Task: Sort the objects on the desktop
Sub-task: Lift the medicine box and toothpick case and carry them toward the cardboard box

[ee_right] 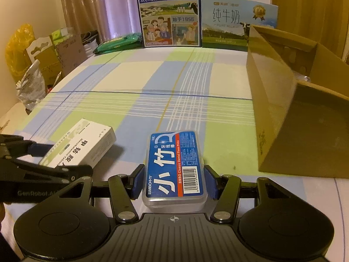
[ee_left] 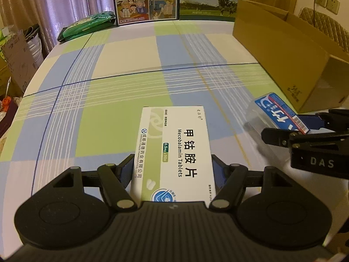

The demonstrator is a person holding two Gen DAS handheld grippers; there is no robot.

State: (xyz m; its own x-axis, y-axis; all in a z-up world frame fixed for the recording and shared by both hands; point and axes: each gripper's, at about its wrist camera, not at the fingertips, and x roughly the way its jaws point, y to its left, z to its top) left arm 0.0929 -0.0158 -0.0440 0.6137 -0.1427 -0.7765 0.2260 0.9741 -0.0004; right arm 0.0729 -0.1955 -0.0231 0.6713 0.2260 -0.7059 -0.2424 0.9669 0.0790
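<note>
White rectangular cardboard medicine box (ee_left: 174, 152) printed "Mecobalamin Tablets", clamped between the blue pads of the left gripper (ee_left: 173, 170), long axis pointing away, label up, above the near middle of the checked green, blue and cream tablecloth (ee_left: 122, 65); whether lifted clear of the cloth or resting on it, cannot tell. Just to its right, clear plastic floss-pick case with a blue label (ee_right: 174, 166) reading "BMBO Classic Dental Floss Picks", grasped across its width by the right gripper (ee_right: 174, 183), blue pads pressed to both long sides, barcode end nearest the camera. Seen from the right wrist, the same medicine box (ee_right: 80, 146) to the left of the case and close by, angled, with the left gripper (ee_right: 43, 159) closed on its near end; seen from the left wrist, the case (ee_left: 281, 113) tilted at the right edge, pinched by the black right gripper (ee_left: 298, 128). Further right, large open brown cardboard box (ee_right: 290, 109) standing on the cloth, flaps raised. At the far edge of the table, two upright milk cartons: a dark blue one with a cartoon family (ee_right: 170, 13) and a pale one with a cow and green meadow (ee_right: 231, 21). Far left, flat green plastic packet (ee_right: 117, 42). Beyond the table's left edge, bags and cardboard (ee_right: 39, 52) piled before a mauve curtain (ee_right: 117, 4).
</note>
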